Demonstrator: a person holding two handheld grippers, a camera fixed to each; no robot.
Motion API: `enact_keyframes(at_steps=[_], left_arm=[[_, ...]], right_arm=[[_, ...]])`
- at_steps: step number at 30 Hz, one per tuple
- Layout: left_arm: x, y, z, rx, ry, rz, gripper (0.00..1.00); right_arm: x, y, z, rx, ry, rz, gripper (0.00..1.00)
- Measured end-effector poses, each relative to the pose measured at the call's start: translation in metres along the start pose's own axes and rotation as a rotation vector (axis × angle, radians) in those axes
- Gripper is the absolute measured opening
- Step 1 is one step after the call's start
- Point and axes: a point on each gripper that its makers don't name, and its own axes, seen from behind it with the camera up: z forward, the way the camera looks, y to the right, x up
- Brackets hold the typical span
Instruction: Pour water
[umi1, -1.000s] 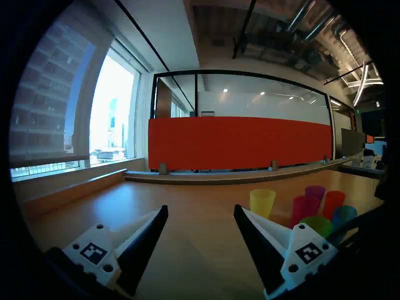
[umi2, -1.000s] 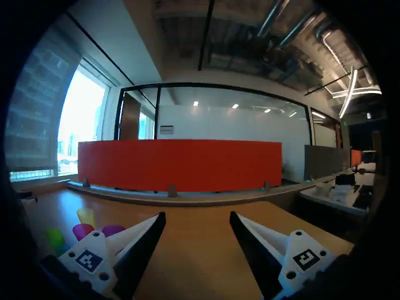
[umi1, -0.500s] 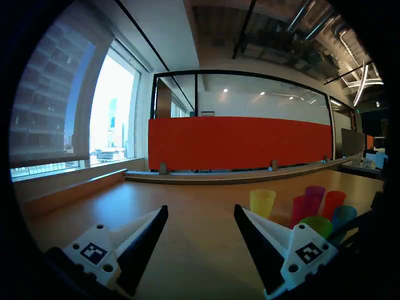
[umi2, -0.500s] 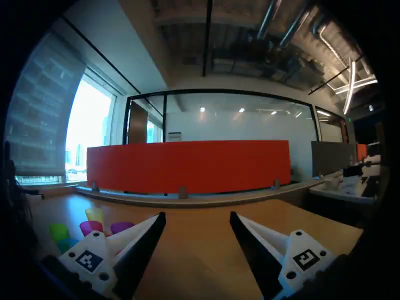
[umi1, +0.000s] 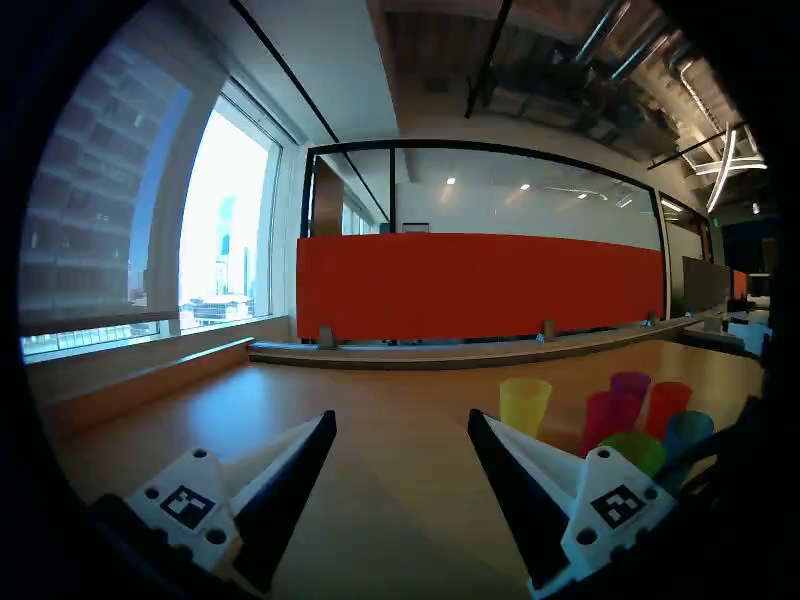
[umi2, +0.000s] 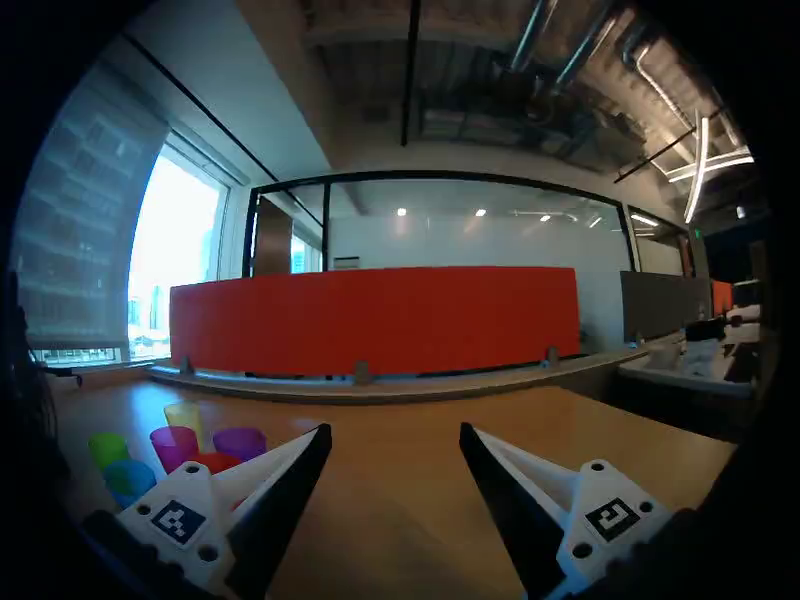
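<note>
In the left gripper view, a knock is judged the likeliest mishap. A translucent yellow plastic cup (umi1: 525, 403) stands just past the tip of one finger of the left claw (umi1: 400, 455). Packed closely behind it are a pink plastic cup (umi1: 608, 418), a purple plastic cup (umi1: 631, 383), a red plastic cup (umi1: 667, 403), a green plastic cup (umi1: 632, 450) and a blue plastic cup (umi1: 690, 430). Such light cups could be toppled together by one sideways sweep. Which cup holds water, if any, cannot be told, so a wrong pick is also possible. The left claw is held low and level over the pale wooden bench (umi1: 380, 400), spread wide with nothing between its fingers. It is aimed at bare wood beside the cups rather than at any of them.

In the right gripper view, the same cups are seen off to one side, beyond the finger nearest them, with the red plastic cup partly hidden behind that finger. A cup approached from here would be reached across its neighbours, so one of them could be clipped on the way. The right claw (umi2: 395, 465) is likewise spread wide and empty. It is held low and level over the bench and pointed toward the long orange-red divider panel (umi2: 380, 320) at the far edge
</note>
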Motion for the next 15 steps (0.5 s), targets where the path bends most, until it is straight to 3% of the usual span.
enact_keyframes(at_steps=[15], left_arm=[[0.0, 0.0, 0.0, 0.0, 0.0, 0.0, 0.98]], right_arm=[[-0.016, 0.004, 0.005, -0.015, -0.056, -0.03, 0.99]])
